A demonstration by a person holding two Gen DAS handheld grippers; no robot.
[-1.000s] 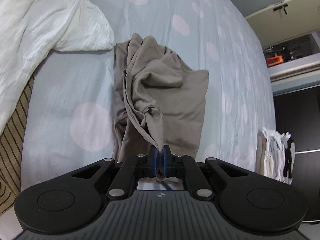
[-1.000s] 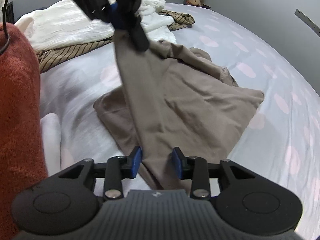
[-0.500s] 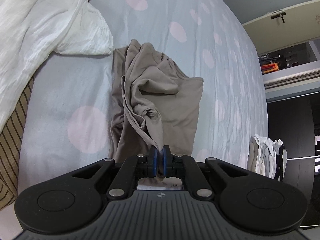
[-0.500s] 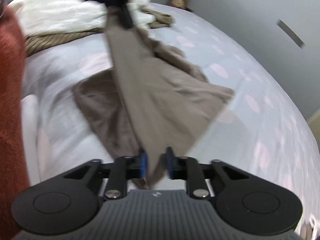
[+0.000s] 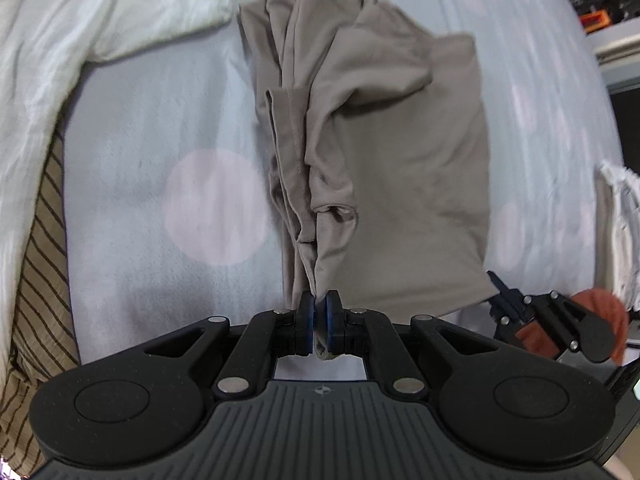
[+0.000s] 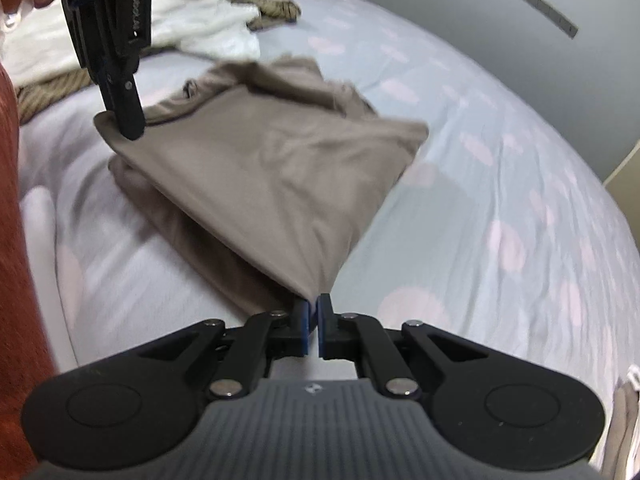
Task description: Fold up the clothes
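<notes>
A taupe garment (image 5: 400, 152) lies bunched on the pale blue dotted bed sheet (image 5: 152, 128). My left gripper (image 5: 319, 308) is shut on a gathered corner of it, and cloth hangs through between the pads. In the right wrist view the same garment (image 6: 272, 168) stretches as a flat sheet between the two grippers. My right gripper (image 6: 314, 312) is shut on its near corner. The left gripper (image 6: 124, 120) pins the far corner at upper left, and the right gripper (image 5: 516, 300) shows at the garment's lower right edge in the left wrist view.
A white crumpled cloth (image 5: 100, 20) and a striped brown fabric (image 5: 36, 248) lie at the bed's left side. White folded items (image 5: 620, 232) sit at the right edge. An orange-red sleeve (image 6: 16, 280) fills the left of the right wrist view. A wall (image 6: 480, 8) rises behind the bed.
My right gripper has gone from open around the hanging cloth to shut on its corner. The garment, earlier hanging in a narrow strip, is now pulled out wide and lowered toward the bed.
</notes>
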